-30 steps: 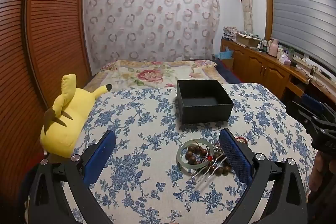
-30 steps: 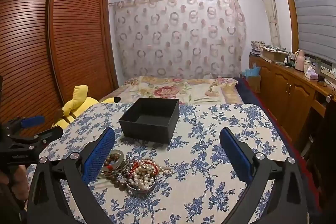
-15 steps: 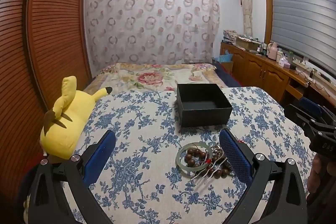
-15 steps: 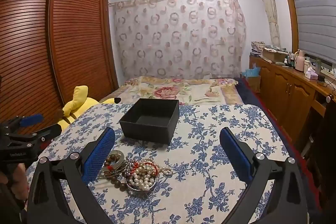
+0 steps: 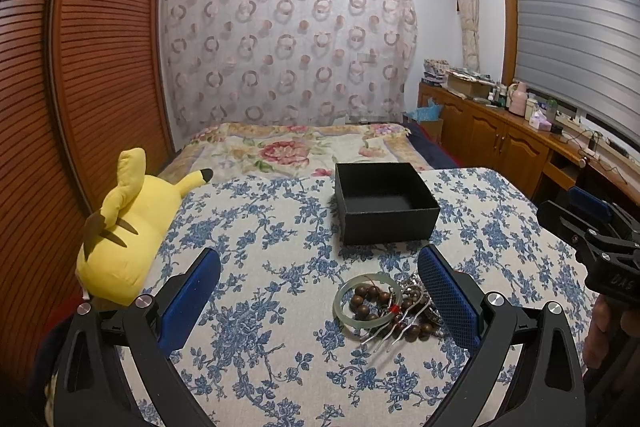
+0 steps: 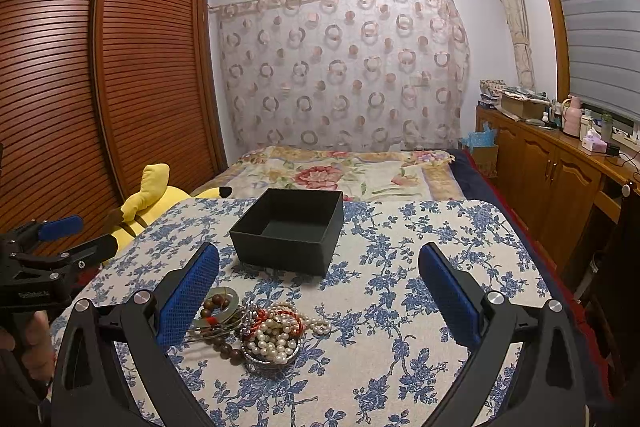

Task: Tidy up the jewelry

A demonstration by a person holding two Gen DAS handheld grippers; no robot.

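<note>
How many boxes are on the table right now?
1: the black box stands open toward the far side of the table, beyond the jewelry pile.

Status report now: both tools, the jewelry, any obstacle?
Left tool open, right tool open, both empty. Jewelry pile on tablecloth, black box empty. No obstacle between them.

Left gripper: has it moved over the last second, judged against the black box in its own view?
Yes, slightly. In the left wrist view the black box sits a little lower than a second ago, so the open left gripper has probably tilted or lifted upward.
</note>
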